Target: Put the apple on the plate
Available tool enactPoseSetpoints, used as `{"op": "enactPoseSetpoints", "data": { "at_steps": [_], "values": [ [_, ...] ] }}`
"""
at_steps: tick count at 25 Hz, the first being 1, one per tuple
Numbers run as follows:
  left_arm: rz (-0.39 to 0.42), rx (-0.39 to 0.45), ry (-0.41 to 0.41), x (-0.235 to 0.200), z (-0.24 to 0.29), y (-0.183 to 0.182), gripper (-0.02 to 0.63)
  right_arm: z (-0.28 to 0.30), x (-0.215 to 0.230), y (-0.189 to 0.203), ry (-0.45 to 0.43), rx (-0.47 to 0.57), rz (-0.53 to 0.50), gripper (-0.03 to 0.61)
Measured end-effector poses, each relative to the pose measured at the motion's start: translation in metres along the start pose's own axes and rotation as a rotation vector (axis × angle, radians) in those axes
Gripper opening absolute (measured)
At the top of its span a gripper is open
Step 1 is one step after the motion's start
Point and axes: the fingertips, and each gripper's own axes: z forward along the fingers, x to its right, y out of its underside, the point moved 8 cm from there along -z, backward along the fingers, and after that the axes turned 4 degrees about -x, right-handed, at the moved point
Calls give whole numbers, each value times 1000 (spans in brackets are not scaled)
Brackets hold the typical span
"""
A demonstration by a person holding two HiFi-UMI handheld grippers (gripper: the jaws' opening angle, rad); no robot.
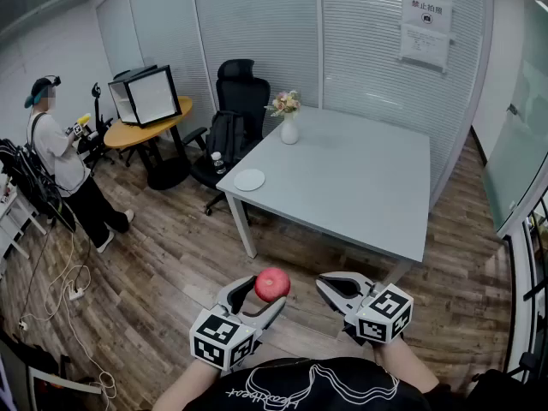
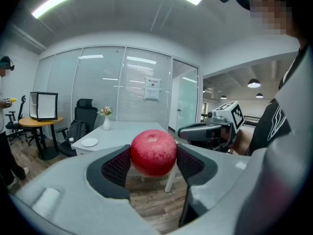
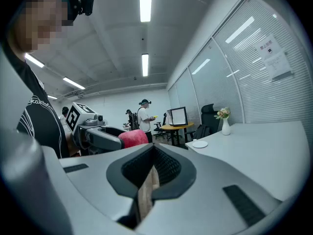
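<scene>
A red apple (image 1: 272, 284) sits between the pads of my left gripper (image 1: 259, 300), which is shut on it low in the head view, over the wooden floor and short of the grey table (image 1: 360, 187). The left gripper view shows the apple (image 2: 153, 151) filling the gap between the two black pads (image 2: 116, 166). A small white plate (image 1: 249, 179) lies near the table's left corner, and it appears far off as the plate (image 2: 89, 142) and the plate (image 3: 199, 144). My right gripper (image 1: 341, 291) hangs beside the apple, shut with nothing in it (image 3: 152, 153).
A white vase of flowers (image 1: 289, 120) stands at the table's far left edge. A black office chair (image 1: 235, 92) with a backpack sits behind the plate corner. A person (image 1: 56, 157) stands at the far left by a round wooden table (image 1: 150, 127). Cables (image 1: 68, 294) lie on the floor.
</scene>
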Motion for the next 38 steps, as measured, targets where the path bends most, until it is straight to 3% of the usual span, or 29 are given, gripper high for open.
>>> {"op": "enactPoseSetpoints", "data": {
  "at_steps": [10, 18, 30, 38],
  "values": [
    [-10, -11, 1, -8, 11, 5, 302, 9, 12, 7, -7, 12, 39, 9],
    [-36, -5, -9, -45, 21, 13, 302, 49, 29, 9, -26, 8, 68, 9],
    [-77, -16, 33, -177, 59, -6, 302, 170, 79, -16, -17, -47, 125, 9],
    [-83, -42, 105, -289, 99, -21, 302, 261, 119, -32, 51, -75, 186, 9]
  ]
}}
